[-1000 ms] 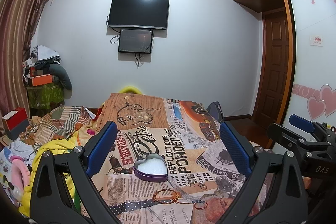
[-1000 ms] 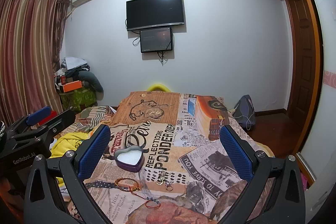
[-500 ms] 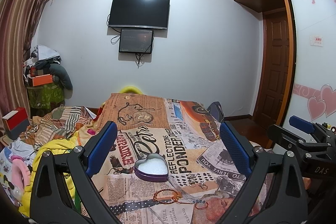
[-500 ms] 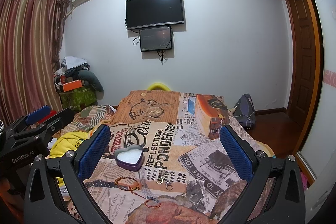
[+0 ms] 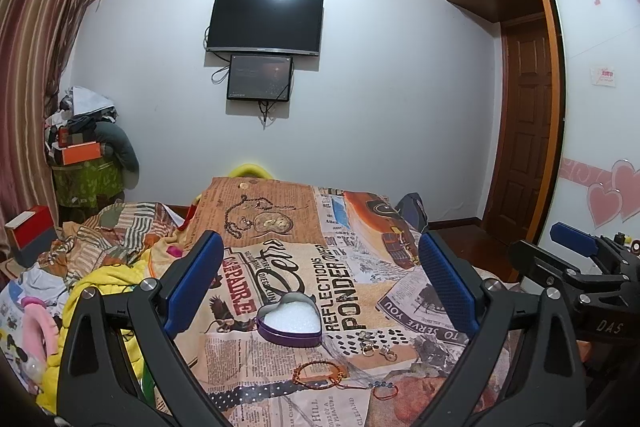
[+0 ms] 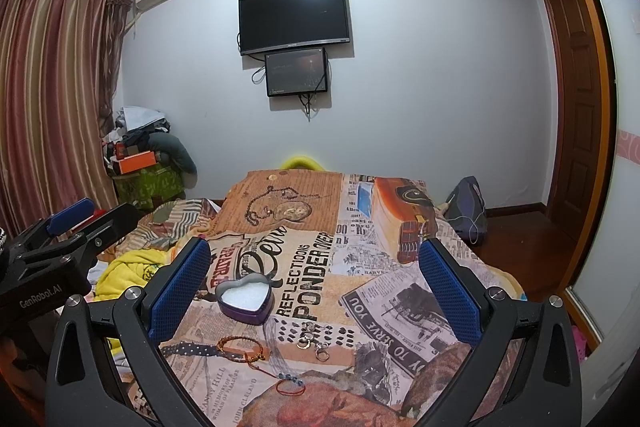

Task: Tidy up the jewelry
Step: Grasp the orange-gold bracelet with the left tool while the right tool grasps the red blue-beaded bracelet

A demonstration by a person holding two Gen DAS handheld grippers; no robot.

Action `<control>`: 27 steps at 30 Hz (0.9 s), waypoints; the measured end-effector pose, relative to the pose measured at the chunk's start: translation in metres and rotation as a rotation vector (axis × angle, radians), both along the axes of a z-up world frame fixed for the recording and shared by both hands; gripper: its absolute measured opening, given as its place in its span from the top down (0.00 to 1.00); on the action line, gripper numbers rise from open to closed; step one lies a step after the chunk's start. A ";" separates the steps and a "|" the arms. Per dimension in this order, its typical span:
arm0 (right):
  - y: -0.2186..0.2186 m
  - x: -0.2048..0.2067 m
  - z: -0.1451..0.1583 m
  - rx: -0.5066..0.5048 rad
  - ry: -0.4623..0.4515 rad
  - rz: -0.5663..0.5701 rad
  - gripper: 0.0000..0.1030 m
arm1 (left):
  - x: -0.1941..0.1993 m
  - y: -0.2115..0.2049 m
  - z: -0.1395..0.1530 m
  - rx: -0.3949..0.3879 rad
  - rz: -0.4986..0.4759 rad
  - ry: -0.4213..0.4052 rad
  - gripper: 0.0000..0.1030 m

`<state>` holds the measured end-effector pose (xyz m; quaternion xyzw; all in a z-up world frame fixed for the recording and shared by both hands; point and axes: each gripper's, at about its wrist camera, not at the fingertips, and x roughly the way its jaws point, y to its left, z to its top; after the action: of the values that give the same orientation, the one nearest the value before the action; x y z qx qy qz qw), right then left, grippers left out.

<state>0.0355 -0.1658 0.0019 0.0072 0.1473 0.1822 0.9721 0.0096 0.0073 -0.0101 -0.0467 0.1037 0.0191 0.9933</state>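
Observation:
A purple heart-shaped tin [image 5: 289, 319] with white foam inside sits open on the printed bedspread; it also shows in the right wrist view [image 6: 245, 299]. In front of it lie an orange beaded bracelet [image 5: 318, 375] [image 6: 241, 346], small rings [image 5: 374, 343] [image 6: 314, 341] and a thin red cord with blue beads [image 5: 382, 388] [image 6: 290, 385]. My left gripper [image 5: 320, 283] is open and empty, held above the bed short of the tin. My right gripper [image 6: 314, 285] is open and empty, at a similar height.
The bed's printed cover [image 5: 304, 219] fills the middle. A heap of yellow and striped cloth [image 5: 100, 267] lies on the left. A dark bag [image 6: 466, 205] sits on the floor at the right, near a wooden door [image 6: 576, 107]. A TV [image 5: 266, 23] hangs on the far wall.
Both grippers have stayed open and almost still; the views shift only slightly. The jewelry and the tin have not moved.

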 end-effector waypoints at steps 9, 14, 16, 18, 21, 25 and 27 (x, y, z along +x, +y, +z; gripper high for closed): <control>0.004 0.031 -0.032 -0.068 0.101 0.005 0.00 | 0.038 0.015 -0.032 0.001 0.026 0.161 0.05; 0.007 0.053 -0.063 -0.133 0.195 0.023 0.00 | 0.067 0.025 -0.065 0.013 -0.009 0.314 0.07; 0.007 0.059 -0.074 -0.155 0.233 0.039 0.00 | 0.076 0.026 -0.079 0.015 -0.026 0.369 0.07; 0.008 0.065 -0.085 -0.178 0.275 0.062 0.00 | 0.083 0.029 -0.096 0.010 -0.042 0.433 0.07; 0.011 0.070 -0.100 -0.198 0.342 0.108 0.00 | 0.092 0.032 -0.121 0.025 -0.040 0.550 0.07; 0.014 0.074 -0.120 -0.200 0.426 0.170 0.03 | 0.098 0.032 -0.149 0.032 -0.056 0.651 0.07; 0.017 0.076 -0.130 -0.199 0.464 0.201 0.06 | 0.098 0.034 -0.162 0.035 -0.060 0.685 0.07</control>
<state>0.1113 -0.1490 -0.1278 -0.0616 0.3831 0.2560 0.8854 0.1081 0.0412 -0.1717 -0.0173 0.4323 0.0065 0.9015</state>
